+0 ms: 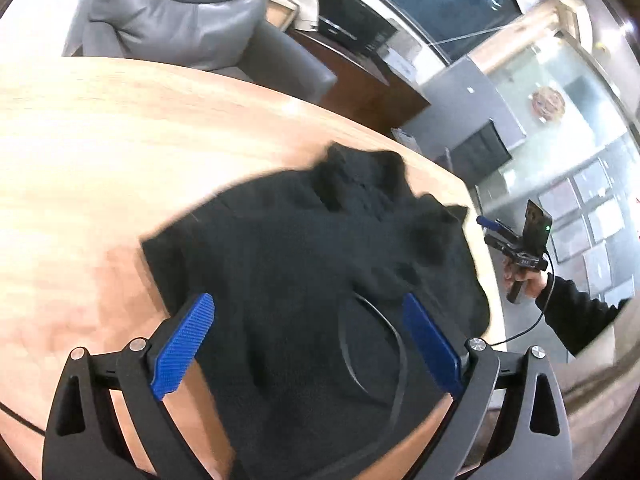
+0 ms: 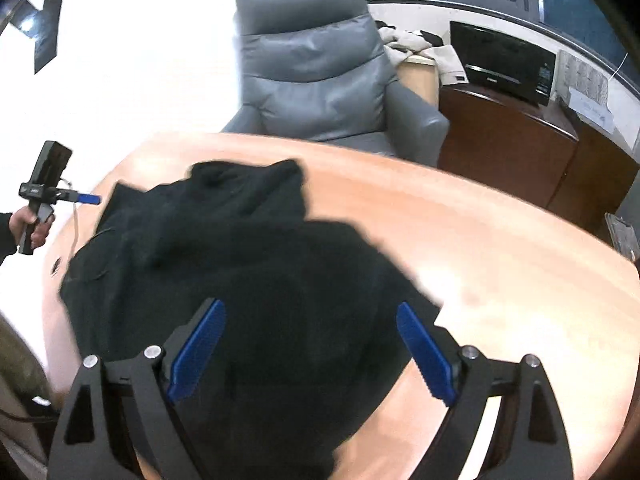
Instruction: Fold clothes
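Note:
A black hooded garment [image 1: 320, 264] lies crumpled on the wooden table [image 1: 100, 160], a black drawstring looped on it. My left gripper [image 1: 308, 304] is open above its near part, blue pads [image 1: 182, 344] spread wide, nothing between them. The right gripper shows at the right of the left wrist view [image 1: 486, 222], held in a hand beyond the table edge. In the right wrist view the same garment [image 2: 248, 272] lies on the table [image 2: 500, 260]. My right gripper [image 2: 310, 308] is open above it, empty. The left gripper shows at the far left [image 2: 94, 199].
A grey leather armchair [image 2: 320, 76] stands behind the table. A dark wooden cabinet [image 2: 508, 152] with a black microwave [image 2: 504, 68] is at the back right. Glass partitions [image 1: 560, 80] stand to the right. The table edge curves near both grippers.

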`<state>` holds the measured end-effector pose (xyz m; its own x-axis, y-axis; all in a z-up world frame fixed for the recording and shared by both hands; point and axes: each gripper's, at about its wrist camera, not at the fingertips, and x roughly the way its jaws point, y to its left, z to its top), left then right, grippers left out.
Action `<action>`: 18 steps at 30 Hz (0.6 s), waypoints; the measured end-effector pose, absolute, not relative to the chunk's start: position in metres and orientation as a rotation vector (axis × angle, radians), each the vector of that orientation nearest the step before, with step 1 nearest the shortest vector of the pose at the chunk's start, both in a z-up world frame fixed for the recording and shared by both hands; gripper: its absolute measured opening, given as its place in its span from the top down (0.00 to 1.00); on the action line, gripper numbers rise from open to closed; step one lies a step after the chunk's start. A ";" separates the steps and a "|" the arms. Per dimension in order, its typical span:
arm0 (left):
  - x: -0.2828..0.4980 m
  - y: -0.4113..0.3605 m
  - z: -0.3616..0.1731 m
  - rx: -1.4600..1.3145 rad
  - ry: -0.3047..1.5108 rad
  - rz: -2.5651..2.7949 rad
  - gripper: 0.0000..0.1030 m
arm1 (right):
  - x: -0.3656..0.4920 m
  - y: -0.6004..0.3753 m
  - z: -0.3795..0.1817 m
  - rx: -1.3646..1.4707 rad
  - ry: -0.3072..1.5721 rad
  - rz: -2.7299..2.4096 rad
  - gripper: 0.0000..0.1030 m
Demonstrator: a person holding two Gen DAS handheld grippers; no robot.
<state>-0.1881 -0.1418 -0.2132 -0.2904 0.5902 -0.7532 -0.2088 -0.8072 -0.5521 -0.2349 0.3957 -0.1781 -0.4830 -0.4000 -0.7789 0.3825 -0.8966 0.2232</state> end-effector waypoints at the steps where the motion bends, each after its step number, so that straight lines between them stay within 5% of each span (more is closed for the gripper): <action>1: -0.195 -0.142 -0.220 -1.479 -0.479 2.120 0.06 | -0.245 0.398 -0.186 1.263 -0.033 -2.368 0.11; 7: -0.217 -0.133 -0.255 -1.544 -0.436 2.067 0.06 | -0.281 0.382 -0.224 1.294 -0.036 -2.292 0.19; 14: -0.211 -0.142 -0.237 -1.439 -0.519 2.078 0.15 | -0.278 0.384 -0.225 1.295 -0.050 -2.304 0.70; 17: -0.217 -0.145 -0.240 -1.453 -0.563 2.054 0.46 | -0.269 0.391 -0.211 1.244 -0.095 -2.333 0.81; 18: -0.220 -0.146 -0.245 -1.473 -0.582 2.036 0.64 | -0.266 0.392 -0.208 1.238 -0.104 -2.340 0.84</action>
